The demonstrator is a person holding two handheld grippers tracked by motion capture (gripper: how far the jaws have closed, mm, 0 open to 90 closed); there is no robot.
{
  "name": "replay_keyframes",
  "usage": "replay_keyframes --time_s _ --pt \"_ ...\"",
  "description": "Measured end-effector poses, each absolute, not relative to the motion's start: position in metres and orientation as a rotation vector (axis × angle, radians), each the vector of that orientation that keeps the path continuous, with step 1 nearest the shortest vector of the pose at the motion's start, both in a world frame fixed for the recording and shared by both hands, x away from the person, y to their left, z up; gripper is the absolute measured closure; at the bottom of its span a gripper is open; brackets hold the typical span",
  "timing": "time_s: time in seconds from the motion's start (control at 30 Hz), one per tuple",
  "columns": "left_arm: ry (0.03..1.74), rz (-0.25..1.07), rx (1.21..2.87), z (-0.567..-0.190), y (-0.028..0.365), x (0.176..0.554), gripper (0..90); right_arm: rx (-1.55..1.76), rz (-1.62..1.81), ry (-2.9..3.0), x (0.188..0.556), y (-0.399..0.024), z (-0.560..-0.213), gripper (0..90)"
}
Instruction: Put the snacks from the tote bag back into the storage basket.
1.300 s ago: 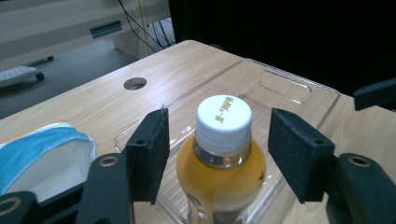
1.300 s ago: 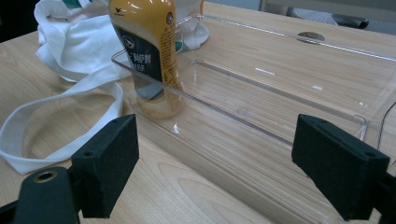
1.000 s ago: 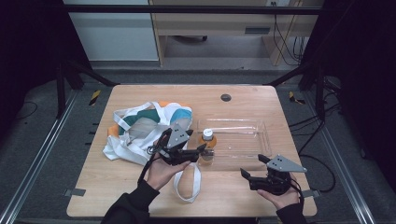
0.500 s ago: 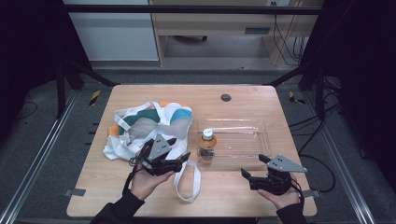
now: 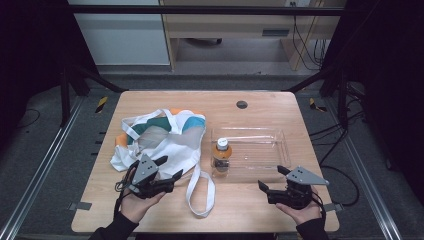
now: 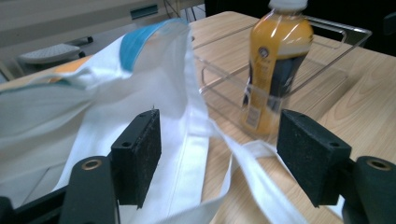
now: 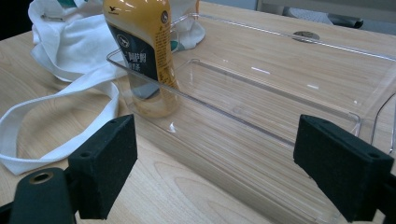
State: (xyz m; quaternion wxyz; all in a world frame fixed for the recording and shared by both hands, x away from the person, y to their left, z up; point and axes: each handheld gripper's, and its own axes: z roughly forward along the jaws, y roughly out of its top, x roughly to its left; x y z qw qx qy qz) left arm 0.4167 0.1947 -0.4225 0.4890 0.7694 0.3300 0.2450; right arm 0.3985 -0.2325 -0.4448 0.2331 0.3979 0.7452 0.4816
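Nearest the person, at the front edge of the light wooden bench [image 5: 250, 107], two hands each hold a set of black tongs. The left tongs [image 5: 167, 171] sit low over the front left part of the bench, their jaws standing wide apart and holding nothing; in the left gripper view the two black foam pads [image 6: 140, 156] frame the cloth just ahead of them. The right tongs [image 5: 272, 179] rest near the front right corner, well apart from the left pair, and their jaws are likewise spread wide and empty, aimed at the near wall of the tray.

Just beyond the left tongs lies the white cloth tote bag with teal and orange panels [image 5: 165, 137], crumpled flat on the left half of the bench. Its long white strap [image 5: 200, 192] loops forward toward the front edge, between the two hands.

To the right of the bag stands the small plastic bottle of orange drink with a white cap and dark label [image 5: 221, 157]. It is upright, inside the near left corner of the clear rectangular plastic tray [image 5: 270, 135], as the right gripper view shows through the tray's wall [image 7: 224, 116]. The rest of the tray holds nothing else.

Farther back, a small dark round grommet [image 5: 242, 104] is set in the bench top near its rear edge.
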Motion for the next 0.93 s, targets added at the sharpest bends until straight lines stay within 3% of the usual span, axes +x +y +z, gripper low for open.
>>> replay_keyframes --time_s 0.37,0.93 --pt "0.889 0.614 1.882 -0.451 0.23 0.409 30.9 1.086 1.316 2.054 0.398 -0.232 -0.447 13.7" --pt "0.982 0.642 1.852 -0.46 0.272 0.403 29.5 1.087 1.312 2.056 0.397 -0.233 -0.45 13.5"
